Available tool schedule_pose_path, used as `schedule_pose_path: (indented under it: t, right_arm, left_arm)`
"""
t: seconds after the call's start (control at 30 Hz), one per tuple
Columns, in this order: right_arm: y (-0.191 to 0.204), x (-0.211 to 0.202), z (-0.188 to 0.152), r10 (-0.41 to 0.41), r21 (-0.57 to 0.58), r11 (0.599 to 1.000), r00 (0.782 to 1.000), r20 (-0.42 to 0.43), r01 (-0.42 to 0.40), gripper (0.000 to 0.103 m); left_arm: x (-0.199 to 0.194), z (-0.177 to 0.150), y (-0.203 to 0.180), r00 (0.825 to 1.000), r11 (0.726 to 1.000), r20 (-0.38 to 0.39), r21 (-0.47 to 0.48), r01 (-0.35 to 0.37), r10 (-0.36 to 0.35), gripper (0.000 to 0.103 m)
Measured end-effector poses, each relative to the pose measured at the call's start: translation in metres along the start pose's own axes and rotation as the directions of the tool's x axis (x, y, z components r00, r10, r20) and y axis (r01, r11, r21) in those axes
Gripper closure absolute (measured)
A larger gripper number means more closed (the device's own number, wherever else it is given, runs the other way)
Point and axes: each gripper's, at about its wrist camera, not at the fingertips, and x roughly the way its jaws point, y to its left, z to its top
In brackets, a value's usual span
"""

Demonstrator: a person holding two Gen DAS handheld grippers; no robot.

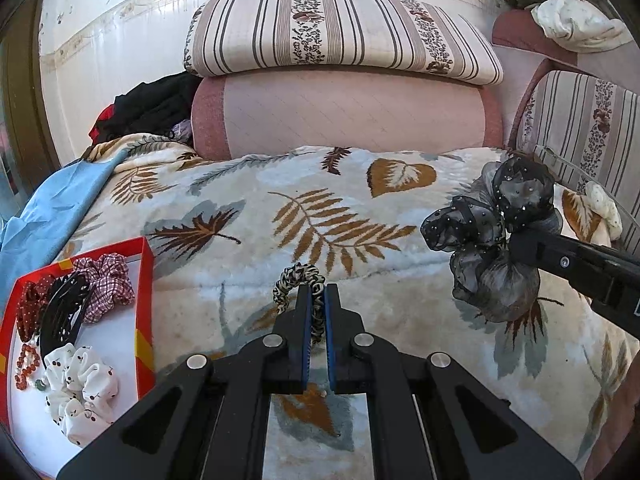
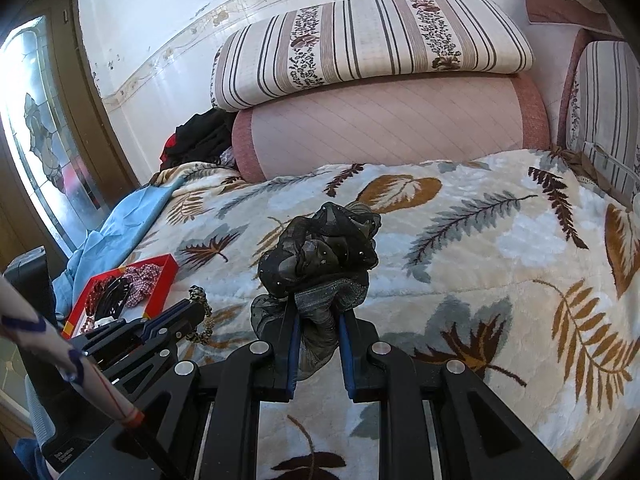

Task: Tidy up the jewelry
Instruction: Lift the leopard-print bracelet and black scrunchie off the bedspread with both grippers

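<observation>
My left gripper [image 1: 318,292] is shut on a thin black-and-cream patterned hair tie [image 1: 294,280], held just above the leaf-print blanket. My right gripper [image 2: 318,314] is shut on a large black sheer scrunchie [image 2: 320,248], lifted over the bed; in the left wrist view that scrunchie [image 1: 492,236] hangs at the right. At the lower left a red-rimmed tray [image 1: 146,280] holds a plaid scrunchie [image 1: 106,280], a black claw clip [image 1: 62,312], a white cherry-print scrunchie [image 1: 82,392], a red dotted scrunchie and an orange bead bracelet [image 1: 26,364]. In the right wrist view the tray [image 2: 160,288] lies left of the left gripper [image 2: 192,312].
A striped cushion [image 1: 340,32] lies on a pink bolster [image 1: 344,112] at the head of the bed. Dark clothes [image 1: 152,104] and a blue cloth [image 1: 56,208] lie at the left. A second striped cushion [image 1: 588,128] stands at the right. A sleeve [image 2: 52,352] shows lower left.
</observation>
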Motion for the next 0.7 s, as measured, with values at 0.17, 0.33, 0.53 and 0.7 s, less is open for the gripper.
schedule_pose_path:
  t: [0.17,0.33,0.53,0.7]
  right_arm:
    - [0.0008,-0.001,0.0003,0.005,-0.003,1.0,1.0,0.0,-0.005,0.084]
    - [0.001,-0.0009,0.0002,0.005,-0.003,1.0,1.0,0.001,-0.005,0.084]
    - [0.0032,-0.0024,0.0008,0.01,-0.012,1.0,1.0,0.008,-0.01,0.084]
    - [0.0041,-0.0028,0.0012,0.014,-0.015,1.0,1.0,0.012,-0.013,0.084]
  left_arm:
    - [-0.0002,0.0004,0.0005,1.0,1.0,0.001,0.0,-0.003,0.003,0.097]
    - [-0.0006,0.0008,0.0003,1.0,1.0,0.003,0.001,-0.007,0.007,0.097]
    - [-0.0018,0.0017,0.0024,1.0,1.0,0.01,0.003,-0.012,0.012,0.097]
    - [-0.0032,0.0016,0.0027,1.0,1.0,0.018,0.005,-0.021,0.021,0.097]
